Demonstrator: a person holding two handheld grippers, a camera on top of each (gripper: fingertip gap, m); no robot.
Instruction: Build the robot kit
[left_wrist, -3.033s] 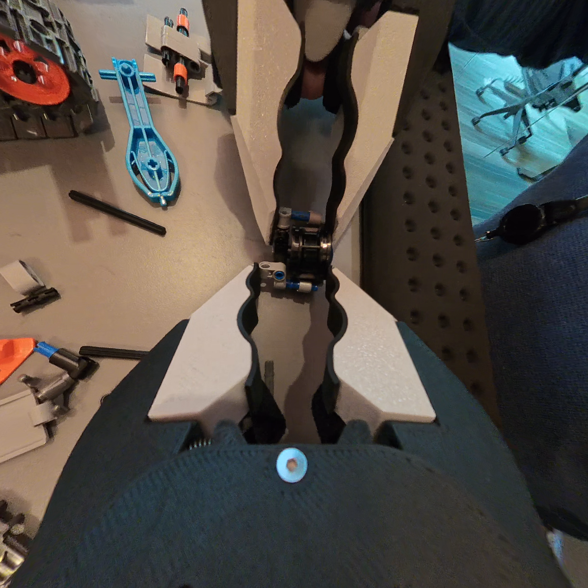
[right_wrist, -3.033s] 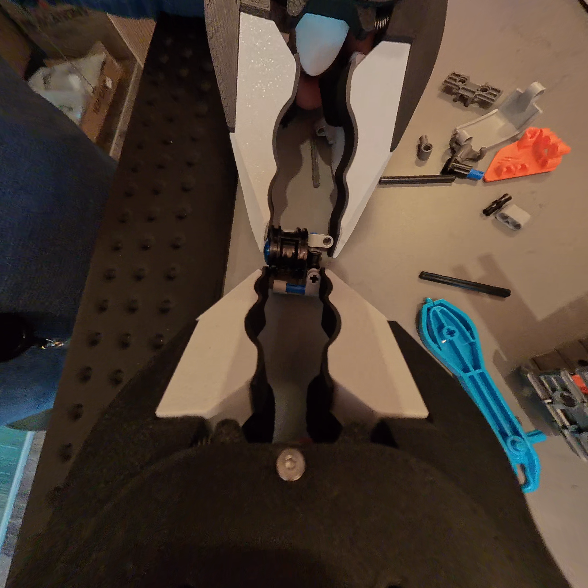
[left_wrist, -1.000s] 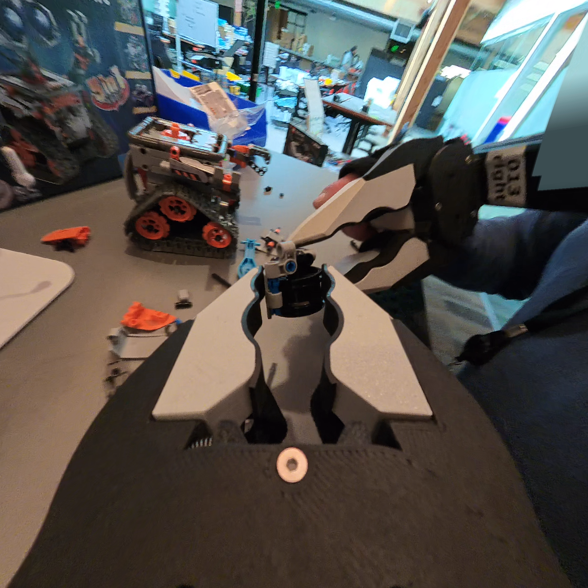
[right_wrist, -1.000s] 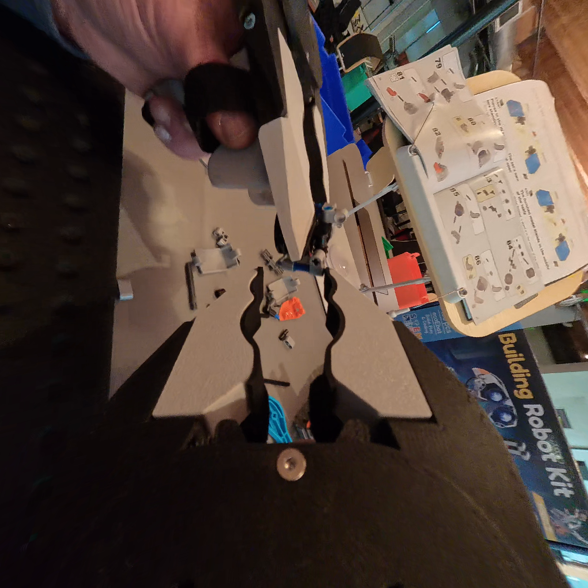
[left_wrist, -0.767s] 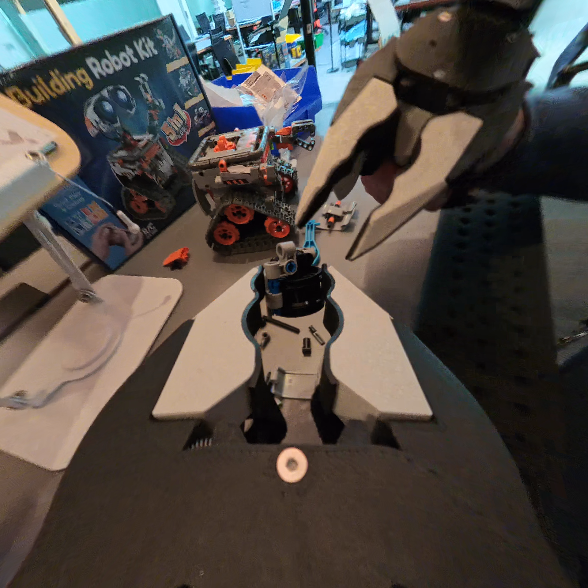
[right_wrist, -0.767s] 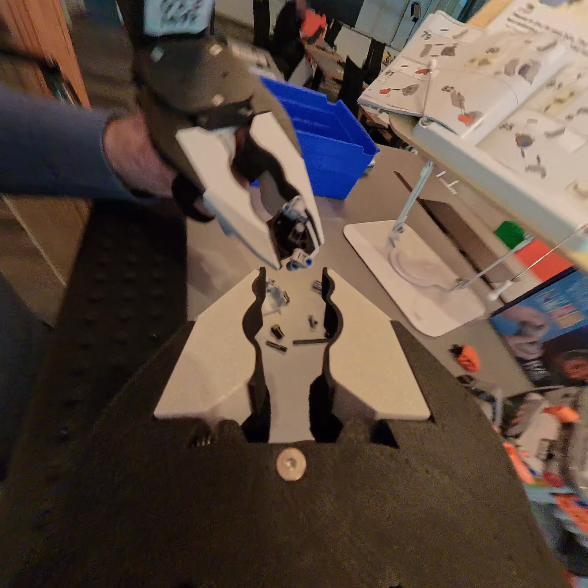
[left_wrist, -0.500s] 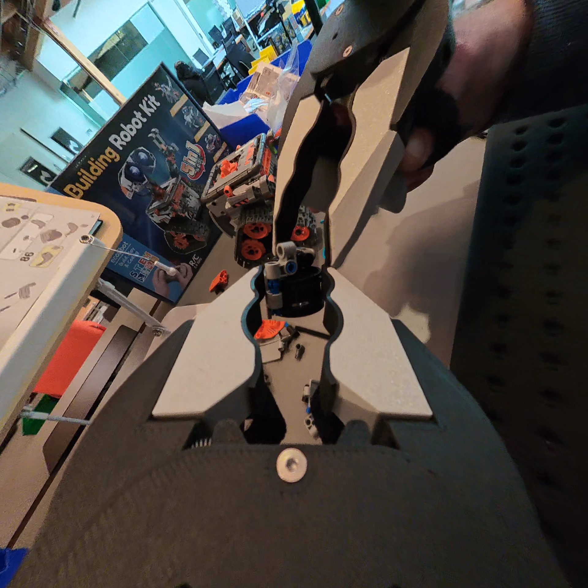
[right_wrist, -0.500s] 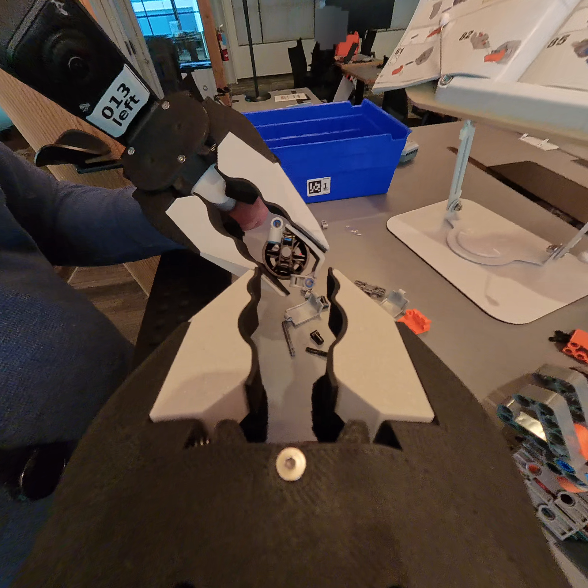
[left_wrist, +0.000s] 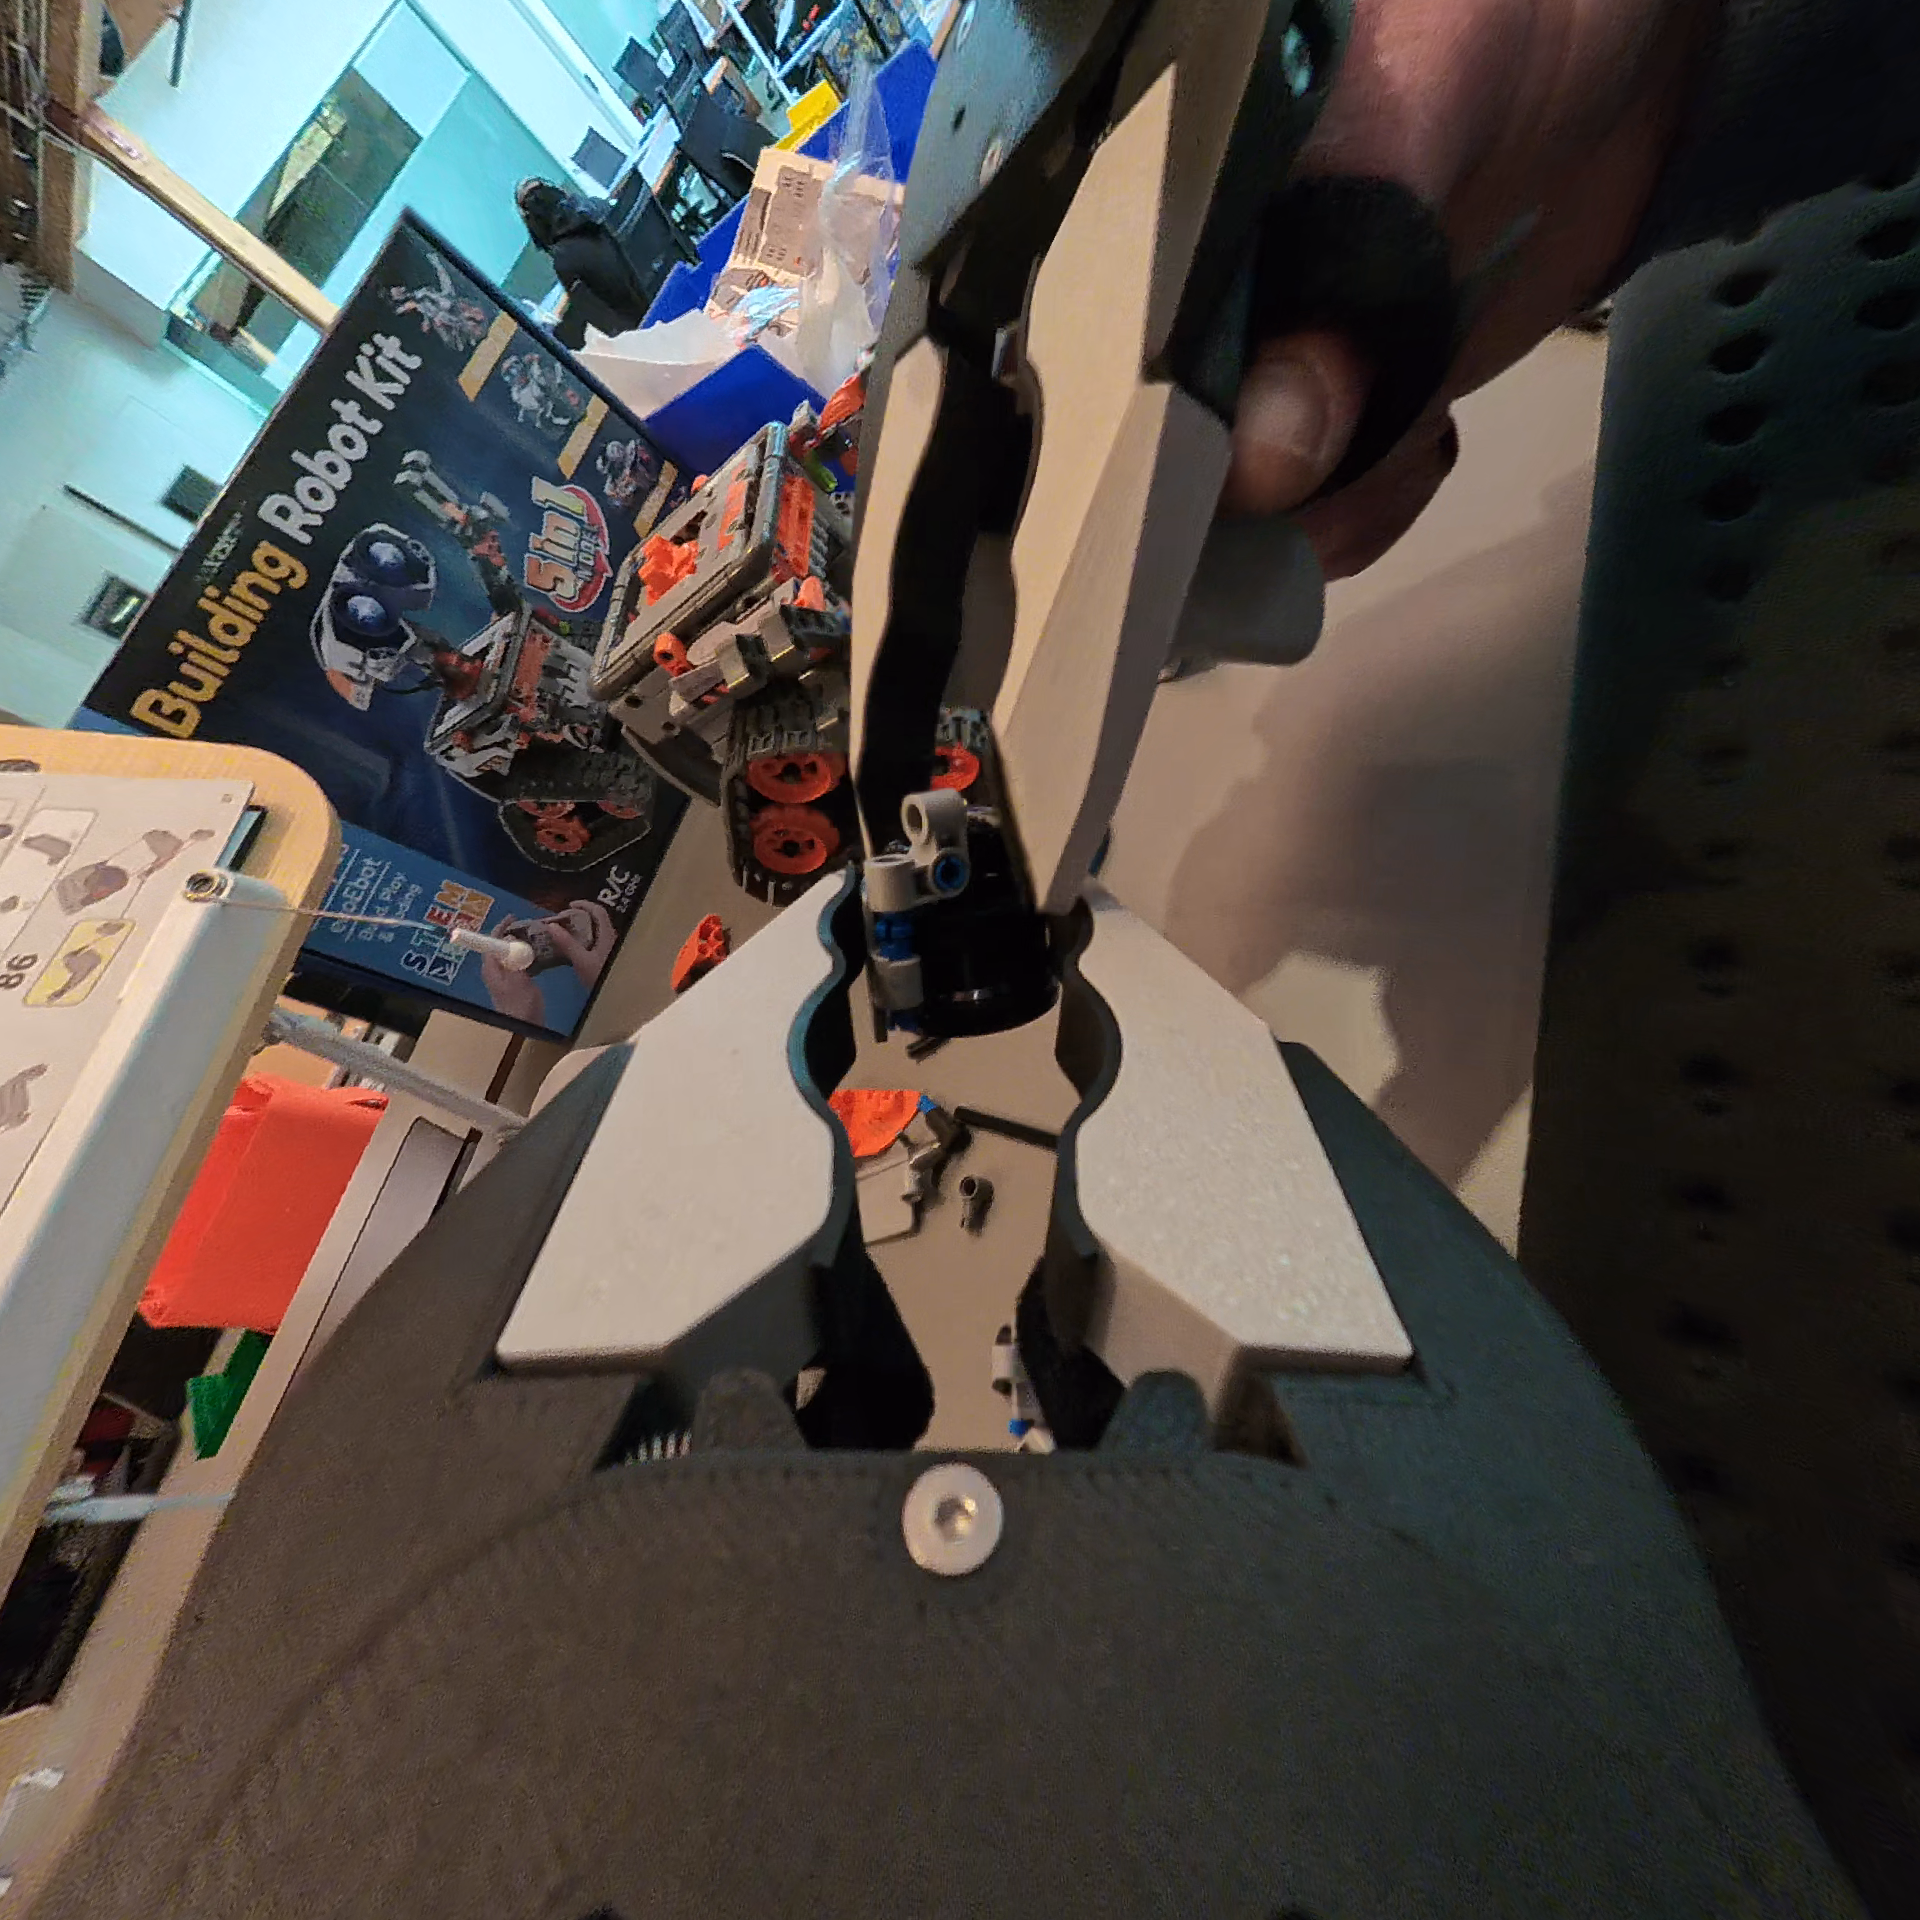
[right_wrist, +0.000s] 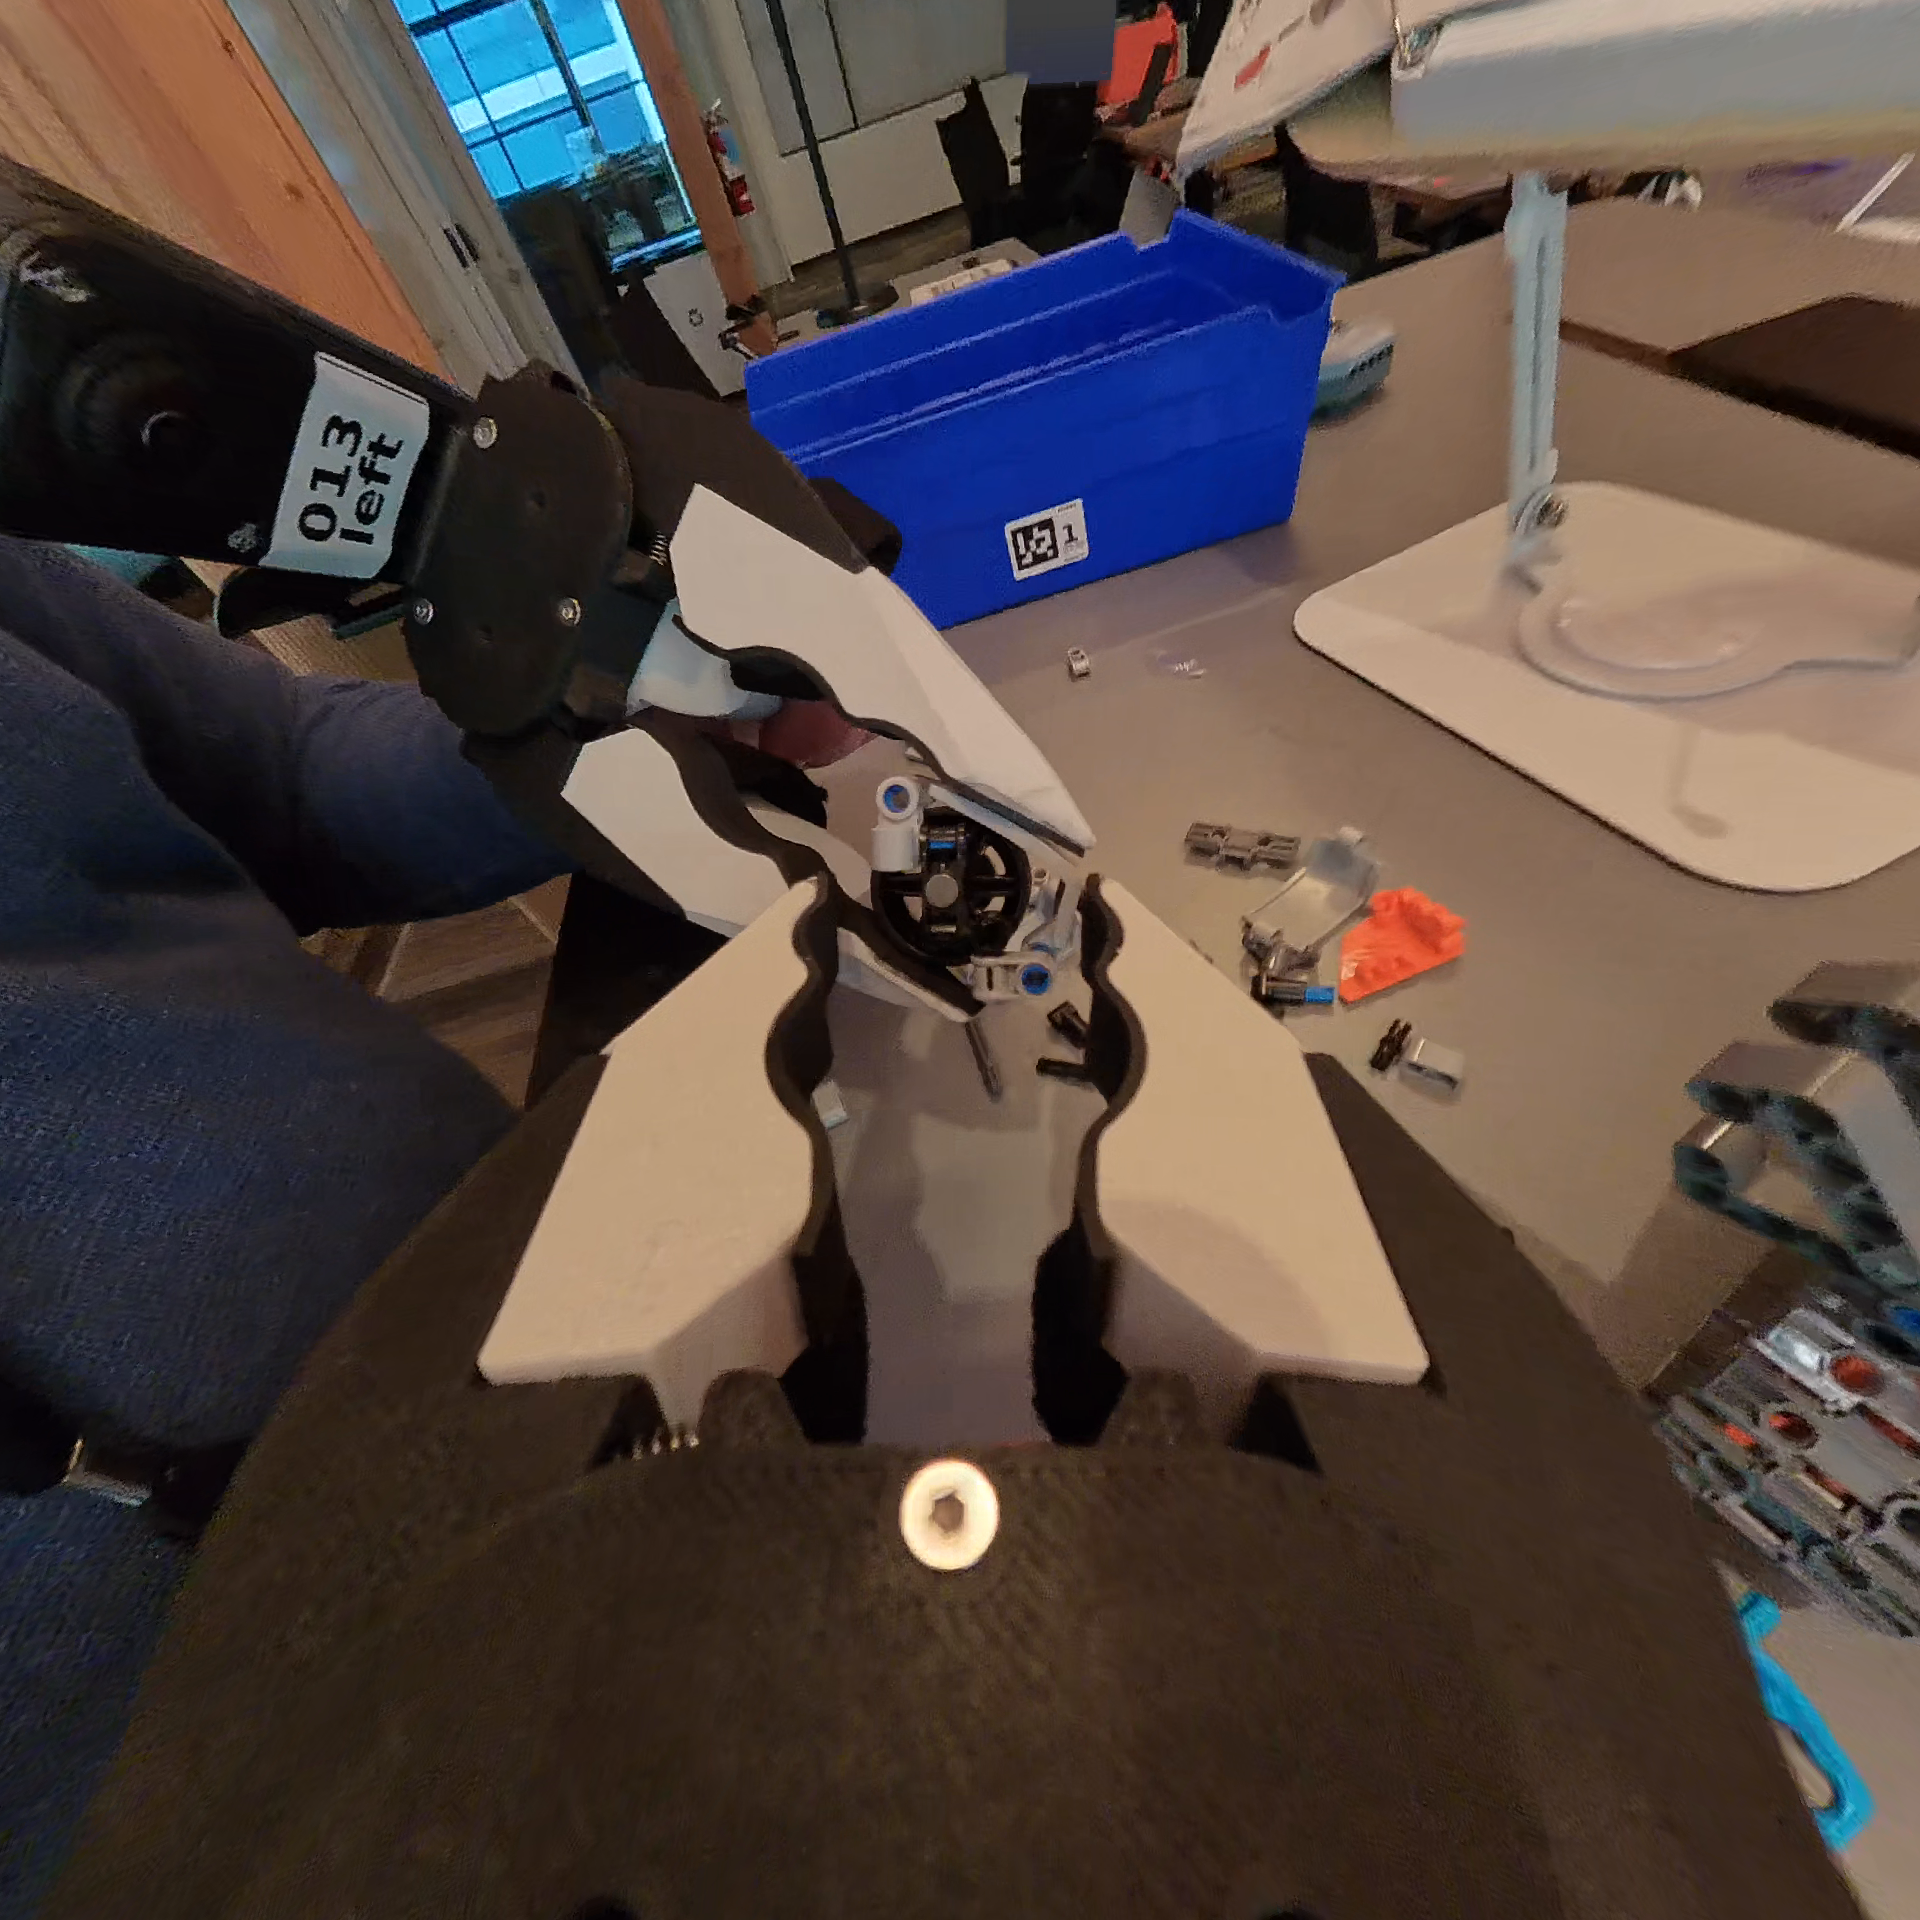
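My left gripper (left_wrist: 961, 914) is shut on a small black wheel assembly (left_wrist: 977, 956) with grey and blue connectors and holds it in the air above the grey table. My right gripper (left_wrist: 966, 868) comes down from above, with one finger on each side of the assembly. In the right wrist view the wheel assembly (right_wrist: 940, 894) faces me side-on, held by the left gripper (right_wrist: 1023, 925) from the left. My right gripper (right_wrist: 951, 894) is open, with its tips flanking the wheel and a small gap on each side.
A tracked robot model (left_wrist: 727, 644) and its kit box (left_wrist: 395, 540) stand behind. A blue bin (right_wrist: 1039, 416), a booklet stand's white base (right_wrist: 1610, 665) and loose pieces with an orange part (right_wrist: 1403, 940) are on the table. A black perforated mat (left_wrist: 1745, 831) lies alongside. Both grippers' tips are close together, under 4 cm apart.
Three seconds ago both grippers held the assembly low over the table. The right gripper let go and drew back, the left lifted and tilted the piece, and the right has come back around it.
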